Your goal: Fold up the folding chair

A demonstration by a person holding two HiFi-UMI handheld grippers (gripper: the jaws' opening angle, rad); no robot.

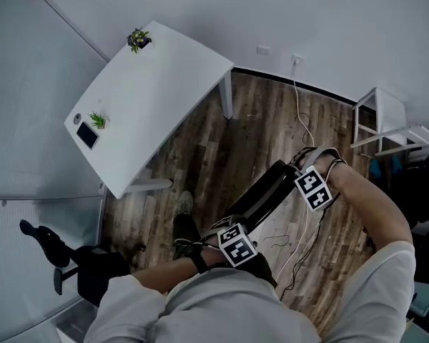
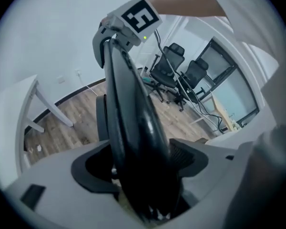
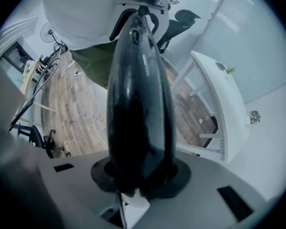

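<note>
With left claw [image 2: 142, 168] pinching the near end of the black chair [image 1: 266, 190]; with right claw [image 3: 139, 171] pinching the far end, pointing down. Held slanted between both claws, close before the body, over wooden floor [image 1: 222, 141]. Farther off, white surface [image 1: 157, 84] bearing two small plants [image 1: 138, 40].

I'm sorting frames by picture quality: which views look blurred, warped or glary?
Head view: sharp, evenly lit, white rectangular table bowed by the wide lens. Left gripper view: fisheye with dark corners; the black folding chair blurs close to the lens. Right gripper view: same fisheye; pale glare streaks on the chair's glossy edge.
</note>
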